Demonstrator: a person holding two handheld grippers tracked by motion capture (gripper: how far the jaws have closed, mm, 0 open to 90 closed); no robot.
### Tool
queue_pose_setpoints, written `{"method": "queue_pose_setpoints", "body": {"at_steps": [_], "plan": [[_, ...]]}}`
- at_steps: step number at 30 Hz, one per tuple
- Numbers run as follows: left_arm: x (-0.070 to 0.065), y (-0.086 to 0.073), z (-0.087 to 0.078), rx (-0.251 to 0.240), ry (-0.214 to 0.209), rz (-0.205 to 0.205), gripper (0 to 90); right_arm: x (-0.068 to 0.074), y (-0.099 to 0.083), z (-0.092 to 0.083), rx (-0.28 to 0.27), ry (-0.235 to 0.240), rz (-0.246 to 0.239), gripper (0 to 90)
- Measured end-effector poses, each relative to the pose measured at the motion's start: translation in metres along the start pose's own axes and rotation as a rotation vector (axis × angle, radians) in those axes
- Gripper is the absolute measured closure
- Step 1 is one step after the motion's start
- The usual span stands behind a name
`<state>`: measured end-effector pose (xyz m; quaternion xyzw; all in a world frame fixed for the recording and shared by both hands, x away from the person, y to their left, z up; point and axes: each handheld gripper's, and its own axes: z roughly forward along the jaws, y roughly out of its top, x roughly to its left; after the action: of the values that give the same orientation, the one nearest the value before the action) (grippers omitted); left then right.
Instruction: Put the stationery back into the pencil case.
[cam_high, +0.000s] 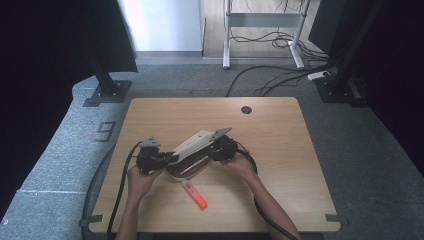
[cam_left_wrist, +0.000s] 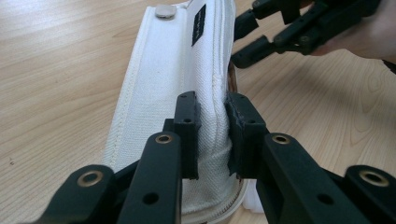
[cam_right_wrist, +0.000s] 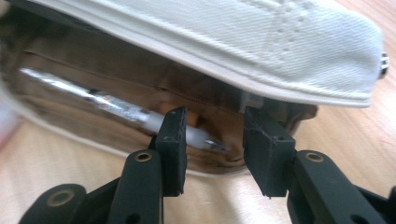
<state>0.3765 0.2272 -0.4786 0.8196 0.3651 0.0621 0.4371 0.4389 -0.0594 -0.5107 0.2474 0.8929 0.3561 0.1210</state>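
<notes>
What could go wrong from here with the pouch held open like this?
1. The left gripper pinches only a fold of the white pencil case; the fabric may slip and the flap drop shut.
2. The right gripper is open at the mouth, by the silver pen; it could snag the lining.

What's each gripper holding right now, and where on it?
The left gripper clamps the white pouch by its raised flap, near the zipper end. The right gripper is open at the pouch mouth, holding nothing.
</notes>
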Motion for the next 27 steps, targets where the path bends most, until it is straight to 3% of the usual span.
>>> {"method": "queue_pose_setpoints", "body": {"at_steps": [13,27], "plan": [[0.0,0.0,0.0,0.001,0.001,0.003,75.2,0.033,-0.005,-0.014,0.011,0.075,0.009,36.3],[-0.001,0.0,0.0,0.003,0.002,0.003,75.3,0.074,-0.018,-0.026,-0.001,0.172,0.001,35.4]]}}
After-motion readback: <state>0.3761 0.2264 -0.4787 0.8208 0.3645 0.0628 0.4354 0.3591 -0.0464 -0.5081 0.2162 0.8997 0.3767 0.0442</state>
